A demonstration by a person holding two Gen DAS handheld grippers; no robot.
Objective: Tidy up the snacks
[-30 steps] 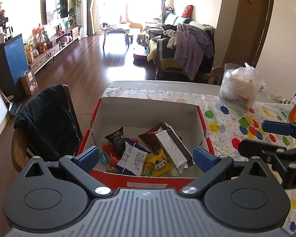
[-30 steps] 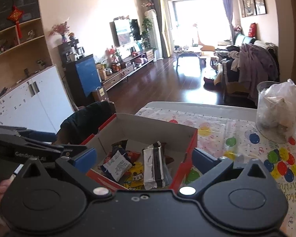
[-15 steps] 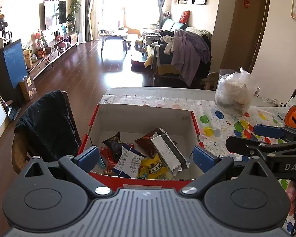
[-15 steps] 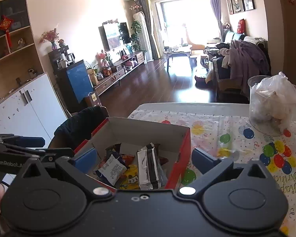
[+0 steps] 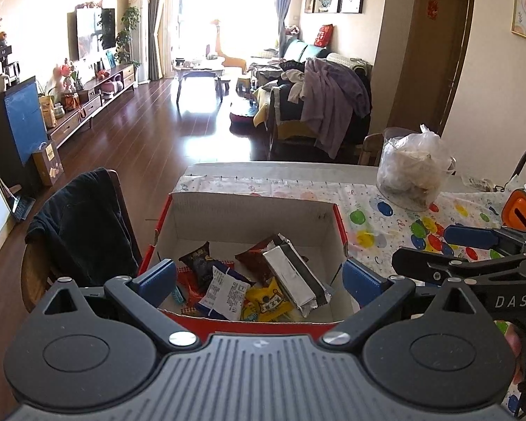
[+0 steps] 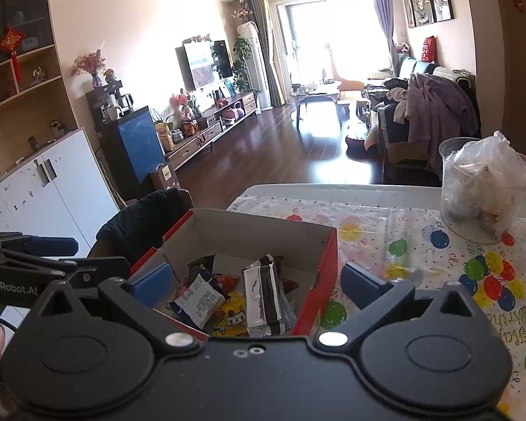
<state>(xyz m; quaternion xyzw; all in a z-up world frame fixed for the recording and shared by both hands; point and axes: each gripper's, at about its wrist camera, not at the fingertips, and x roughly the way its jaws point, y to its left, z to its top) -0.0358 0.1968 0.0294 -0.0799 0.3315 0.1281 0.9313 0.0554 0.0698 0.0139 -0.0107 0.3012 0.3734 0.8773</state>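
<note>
At the far left a dark jacket [image 5: 84, 224] hangs over a wooden chair [image 5: 35, 273] that stands just beside the surface [image 5: 385, 207], which is covered with a cloth printed in coloured balloons.

The left tool [image 5: 259, 277] hovers at the near edge of a red cardboard box [image 5: 249, 210], its 2 blue-tipped fingers [image 5: 157, 275] spread wide with nothing between them. The box sits at the left end of the surface, open at the top, and the snacks lie in a loose heap on its floor toward the near wall. From left to right in the heap: a dark packet [image 5: 198, 263], a blue-and-white packet [image 5: 224, 293] with its printed label up, a yellow packet [image 5: 266, 303], and a long silver packet [image 5: 292, 282] lying tilted over a brown wrapper [image 5: 256, 256]. The far half of the box floor is bare.

The right tool [image 6: 257, 280] hangs over the box's right near corner, its 2 fingers also spread wide and gripping nothing; in the left wrist view it shows from the side, to the right of the box.

Further right, near the far edge of the surface, stands a clear container [image 5: 412, 175] stuffed with a crumpled plastic bag. An orange object [image 5: 520, 208] lies at the right margin.
</note>
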